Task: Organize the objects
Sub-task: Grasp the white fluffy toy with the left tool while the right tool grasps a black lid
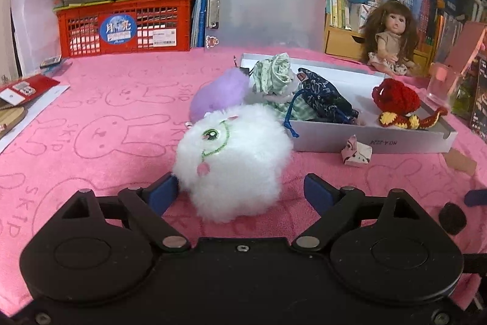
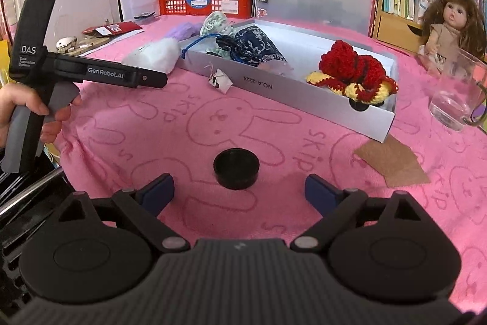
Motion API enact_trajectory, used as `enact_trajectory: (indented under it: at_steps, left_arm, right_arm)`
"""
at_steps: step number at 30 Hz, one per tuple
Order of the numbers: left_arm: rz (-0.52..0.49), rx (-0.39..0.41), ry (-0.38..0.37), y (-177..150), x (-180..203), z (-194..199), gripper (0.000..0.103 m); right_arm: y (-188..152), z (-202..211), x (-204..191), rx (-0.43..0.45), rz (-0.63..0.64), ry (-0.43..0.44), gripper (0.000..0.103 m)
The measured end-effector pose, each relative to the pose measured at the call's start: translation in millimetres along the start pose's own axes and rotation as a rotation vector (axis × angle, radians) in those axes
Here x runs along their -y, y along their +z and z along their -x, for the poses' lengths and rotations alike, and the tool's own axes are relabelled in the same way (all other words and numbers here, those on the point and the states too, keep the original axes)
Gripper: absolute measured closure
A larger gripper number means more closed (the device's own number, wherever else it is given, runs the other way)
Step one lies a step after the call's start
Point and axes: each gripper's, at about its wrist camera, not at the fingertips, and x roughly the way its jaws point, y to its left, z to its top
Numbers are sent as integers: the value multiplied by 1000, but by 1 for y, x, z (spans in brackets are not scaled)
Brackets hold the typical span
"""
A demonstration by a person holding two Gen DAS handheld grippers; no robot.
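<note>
My left gripper (image 1: 240, 192) is spread wide around the white fluffy toy (image 1: 231, 160) on the pink towel (image 1: 91, 142), pads not pressing. My right gripper (image 2: 239, 192) gapes before a black cap (image 2: 236, 168), beside the white box (image 2: 304, 99).

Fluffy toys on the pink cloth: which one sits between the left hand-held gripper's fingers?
The white fluffy toy with the green stitched eye. The purple fluffy toy lies farther off, beside the white box.
</note>
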Motion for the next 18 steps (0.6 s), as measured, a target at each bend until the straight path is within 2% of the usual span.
enact_trajectory:
  at_steps: [4,8,14,16,18]
  left_arm:
    - [-56,2,6,-3,5,-2,13]
    - [-60,23,-6,-7,4,0,14]
    - [-55,7,0,-4,3,-2,14]
    - [-55,4,1,-3,3,-2,14]
    - [-53,-7,1,0,3,-2,14]
  right_arm:
    - [-1,-1,-2,5,10,-7,3]
    - [-1,-3,-5,1,18,-6,2]
    - [-1,-3,-6,3,10,-6,5]
    - [0,-2,-6,7,4,-3,8]
    - [2,0,-6,13,-2,1,16]
